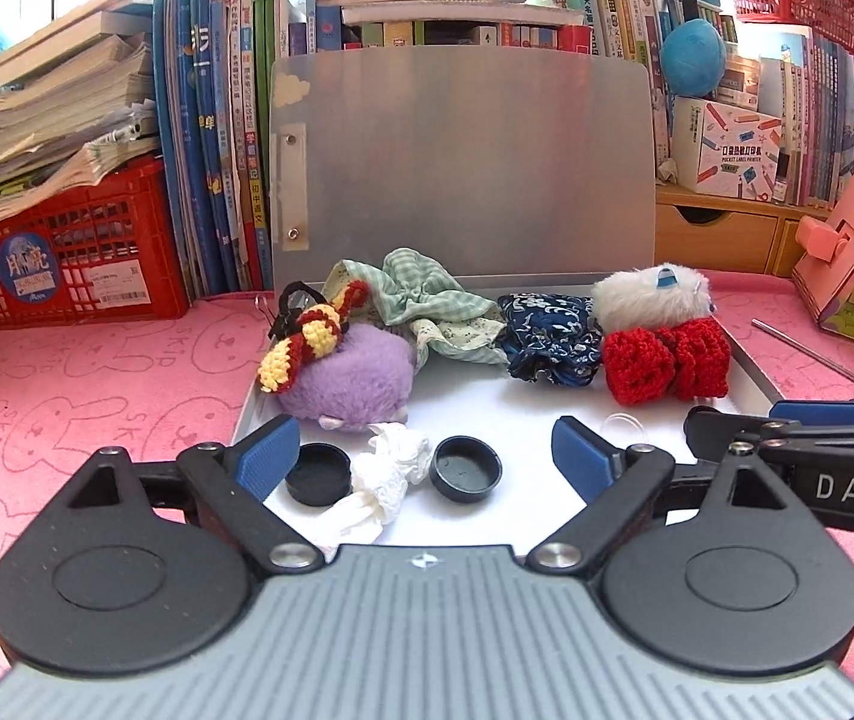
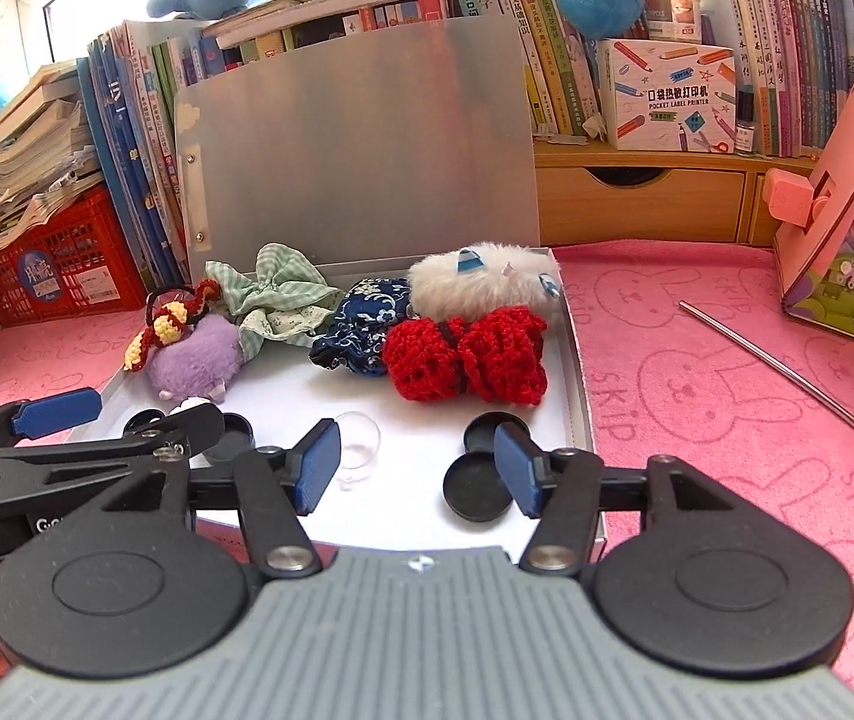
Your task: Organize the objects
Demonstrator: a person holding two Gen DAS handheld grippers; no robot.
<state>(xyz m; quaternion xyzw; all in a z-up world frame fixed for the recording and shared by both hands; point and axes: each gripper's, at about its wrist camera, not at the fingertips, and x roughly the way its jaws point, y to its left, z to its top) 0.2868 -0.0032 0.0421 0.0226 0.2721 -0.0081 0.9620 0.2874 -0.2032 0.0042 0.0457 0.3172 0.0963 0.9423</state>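
An open tin box [image 1: 475, 402] holds a purple plush [image 1: 346, 381] with a striped crochet scarf [image 1: 307, 339], a green checked cloth [image 1: 427, 306], a blue floral pouch [image 1: 550, 339], a white fluffy toy [image 1: 646, 294] and a red crochet bow [image 1: 664, 363]. My left gripper [image 1: 425, 459] is open over the box's front; two black caps [image 1: 318, 474] [image 1: 466, 468] and a crumpled tissue [image 1: 388, 480] lie between its fingers, untouched. My right gripper [image 2: 418, 467] is open beside two more black caps [image 2: 478, 489] and a clear dome [image 2: 358, 438], holding nothing.
The box's lid [image 1: 469, 168] stands upright at the back. Books and a red crate [image 1: 61, 264] line the left, wooden drawers [image 2: 637, 198] and a pink stand [image 2: 847, 192] the right. A metal rod [image 2: 787, 372] lies on the pink mat [image 2: 697, 396].
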